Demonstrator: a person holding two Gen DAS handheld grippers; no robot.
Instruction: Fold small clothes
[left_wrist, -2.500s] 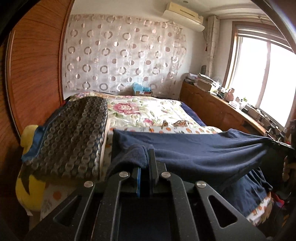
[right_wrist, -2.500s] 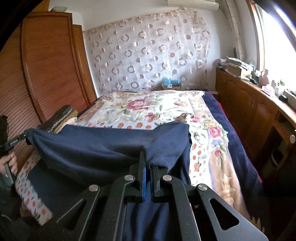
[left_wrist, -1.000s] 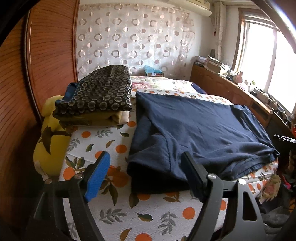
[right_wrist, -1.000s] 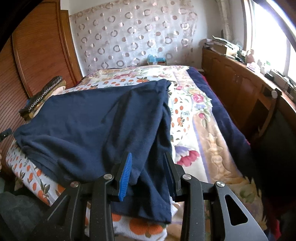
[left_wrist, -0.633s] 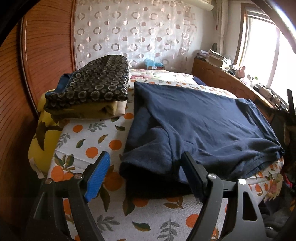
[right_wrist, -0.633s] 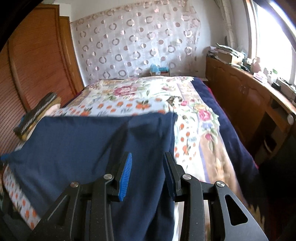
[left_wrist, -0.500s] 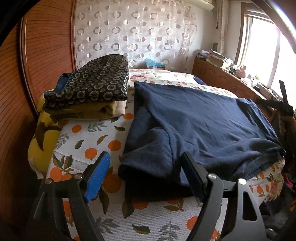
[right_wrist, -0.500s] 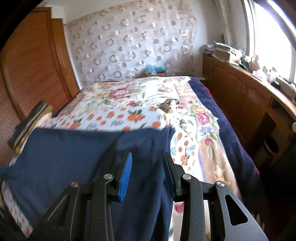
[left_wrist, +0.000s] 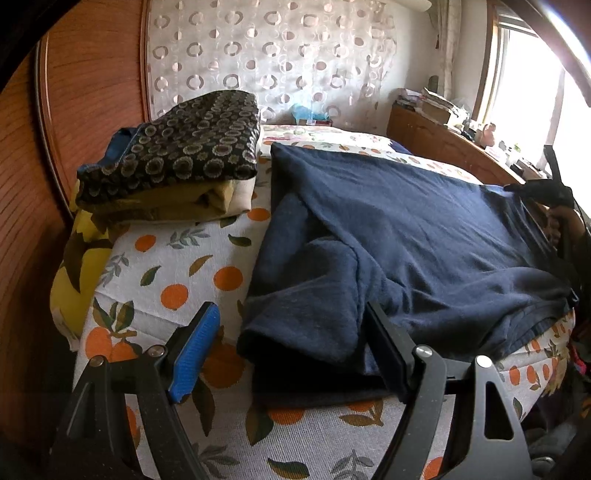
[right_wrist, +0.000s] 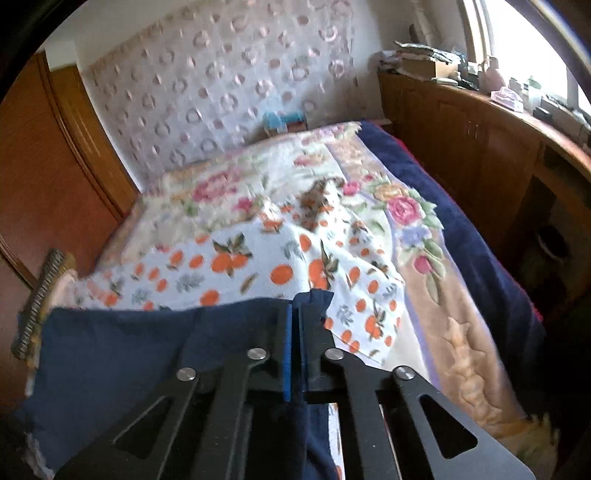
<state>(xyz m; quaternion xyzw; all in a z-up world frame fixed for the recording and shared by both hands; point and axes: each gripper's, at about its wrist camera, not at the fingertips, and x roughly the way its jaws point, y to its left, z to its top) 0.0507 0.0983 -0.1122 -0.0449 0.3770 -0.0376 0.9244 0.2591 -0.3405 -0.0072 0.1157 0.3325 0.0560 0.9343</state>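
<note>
On the bed: orange-print sheet (left_wrist: 162, 266) lay under the navy shirt (left_wrist: 406, 236).
Left gripper (left_wrist: 291, 354): gaped wide.
Right gripper (right_wrist: 294, 325): pinched shirt's edge.

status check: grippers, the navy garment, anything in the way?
Left gripper open, hovering at navy garment near edge. Right gripper shut on its far corner. Folded patterned stack beside it, apart.

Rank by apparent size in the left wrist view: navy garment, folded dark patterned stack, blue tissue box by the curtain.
1. navy garment: fills most of the frame's middle and right.
2. folded dark patterned stack: clearly smaller.
3. blue tissue box: tiny, but it sits farthest back, so distance shrinks it; only its apparent size ranks last.
</note>
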